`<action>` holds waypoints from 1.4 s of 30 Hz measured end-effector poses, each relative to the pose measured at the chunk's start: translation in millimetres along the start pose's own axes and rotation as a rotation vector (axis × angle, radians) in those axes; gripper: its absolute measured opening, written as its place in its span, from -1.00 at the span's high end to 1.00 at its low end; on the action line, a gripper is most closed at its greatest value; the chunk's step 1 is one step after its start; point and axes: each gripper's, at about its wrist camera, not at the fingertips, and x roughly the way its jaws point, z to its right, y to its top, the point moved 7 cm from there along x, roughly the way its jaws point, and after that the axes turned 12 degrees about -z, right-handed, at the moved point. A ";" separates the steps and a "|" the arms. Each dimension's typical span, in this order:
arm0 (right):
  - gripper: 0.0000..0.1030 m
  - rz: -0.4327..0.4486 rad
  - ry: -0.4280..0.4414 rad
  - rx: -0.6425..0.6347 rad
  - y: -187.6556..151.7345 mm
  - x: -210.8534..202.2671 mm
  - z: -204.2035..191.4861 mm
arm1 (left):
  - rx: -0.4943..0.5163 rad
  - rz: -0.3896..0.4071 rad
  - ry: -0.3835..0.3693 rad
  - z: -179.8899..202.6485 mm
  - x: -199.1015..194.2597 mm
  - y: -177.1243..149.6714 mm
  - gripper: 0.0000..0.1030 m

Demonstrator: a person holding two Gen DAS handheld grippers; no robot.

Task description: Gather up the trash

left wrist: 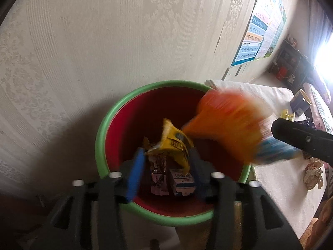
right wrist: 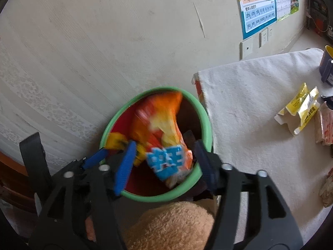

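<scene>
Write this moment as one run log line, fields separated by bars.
step: dropping trash | left claw: open, yellow wrapper between | right claw: open, orange bag blurred over bin

The wall poster reads "an en in un", "ang eng ing ong", "zhi chi shi"

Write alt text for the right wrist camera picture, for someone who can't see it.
An orange snack bag, blurred, hangs between the open jaws of the right gripper over a red bin with a green rim against a pale wall. Right of it, a white-clothed table holds a yellow wrapper.
</scene>
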 end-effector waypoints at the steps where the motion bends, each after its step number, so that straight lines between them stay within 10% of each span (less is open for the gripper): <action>1: -0.23 0.001 0.001 0.000 -1.0 -0.2 0.2 | -0.001 0.001 -0.002 0.7 -0.3 0.0 -0.01; 12: -0.29 0.018 -0.037 0.053 -26.5 -27.1 33.2 | -0.005 -0.003 -0.002 4.3 -7.8 -6.3 -0.07; 24: -0.47 0.164 -0.420 0.316 -82.4 -132.8 215.2 | 0.074 0.042 0.009 45.0 -32.1 -10.2 -0.10; 32: -0.60 0.079 -0.288 0.514 -129.9 -105.8 284.4 | 0.210 0.039 0.001 109.0 -41.2 -21.4 -0.20; 37: 0.19 0.137 -0.140 0.517 -134.4 -105.2 279.6 | 0.294 0.019 -0.010 152.6 -36.1 -26.7 -0.21; 42: 0.25 0.177 -0.098 0.446 -143.2 -117.4 250.0 | 0.343 -0.007 -0.038 198.8 -18.6 -22.3 -0.21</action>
